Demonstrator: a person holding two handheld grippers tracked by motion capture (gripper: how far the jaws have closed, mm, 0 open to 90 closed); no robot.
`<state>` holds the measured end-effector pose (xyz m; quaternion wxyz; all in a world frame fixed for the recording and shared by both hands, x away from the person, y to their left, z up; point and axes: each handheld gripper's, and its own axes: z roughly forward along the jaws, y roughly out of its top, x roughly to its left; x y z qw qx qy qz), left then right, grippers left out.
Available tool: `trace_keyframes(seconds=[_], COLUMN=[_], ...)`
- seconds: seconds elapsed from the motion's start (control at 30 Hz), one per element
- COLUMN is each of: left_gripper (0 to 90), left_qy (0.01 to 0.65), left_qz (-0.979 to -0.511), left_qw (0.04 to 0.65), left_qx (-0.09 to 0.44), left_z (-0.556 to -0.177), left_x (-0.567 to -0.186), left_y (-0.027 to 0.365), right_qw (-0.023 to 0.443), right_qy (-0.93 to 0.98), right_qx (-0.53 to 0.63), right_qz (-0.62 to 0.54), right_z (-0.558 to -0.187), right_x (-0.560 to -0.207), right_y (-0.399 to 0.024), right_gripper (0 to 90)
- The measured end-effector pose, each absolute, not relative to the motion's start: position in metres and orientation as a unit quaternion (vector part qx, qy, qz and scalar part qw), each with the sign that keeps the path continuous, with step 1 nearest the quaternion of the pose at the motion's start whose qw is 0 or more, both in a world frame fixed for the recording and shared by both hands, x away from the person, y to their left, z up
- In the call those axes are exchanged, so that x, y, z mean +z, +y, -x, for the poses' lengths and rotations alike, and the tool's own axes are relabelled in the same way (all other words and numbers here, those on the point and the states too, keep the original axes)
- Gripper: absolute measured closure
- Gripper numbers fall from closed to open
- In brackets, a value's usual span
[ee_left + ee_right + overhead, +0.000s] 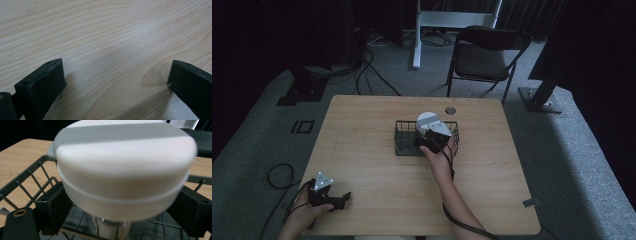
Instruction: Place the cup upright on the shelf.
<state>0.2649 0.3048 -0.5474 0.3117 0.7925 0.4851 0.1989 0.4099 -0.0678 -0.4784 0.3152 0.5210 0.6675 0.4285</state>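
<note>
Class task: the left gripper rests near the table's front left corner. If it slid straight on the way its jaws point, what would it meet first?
Probably nothing soon: the left gripper, jaws apart, faces bare light wooden table; the dark wire basket looks off that line, though depth is unclear.

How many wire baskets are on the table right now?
1: the wire basket sits mid-table, and the right gripper holds a white container over it.
</note>
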Motion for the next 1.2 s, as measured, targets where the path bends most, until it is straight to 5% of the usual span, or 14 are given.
trace_keyframes(seconds=[1.2], left_gripper=[1.4], left_qy=[0.485], left_qz=[-0.793], left_qw=[0.312], left_qx=[0.199], left_z=[-0.265], left_x=[-0.547], left_y=[0.305], right_qw=[0.301], right_qy=[0.689], right_qx=[0.453], right_qz=[-0.48], right_z=[-0.399], right_x=[-0.48], right_y=[-0.086], right_gripper=[10.6])
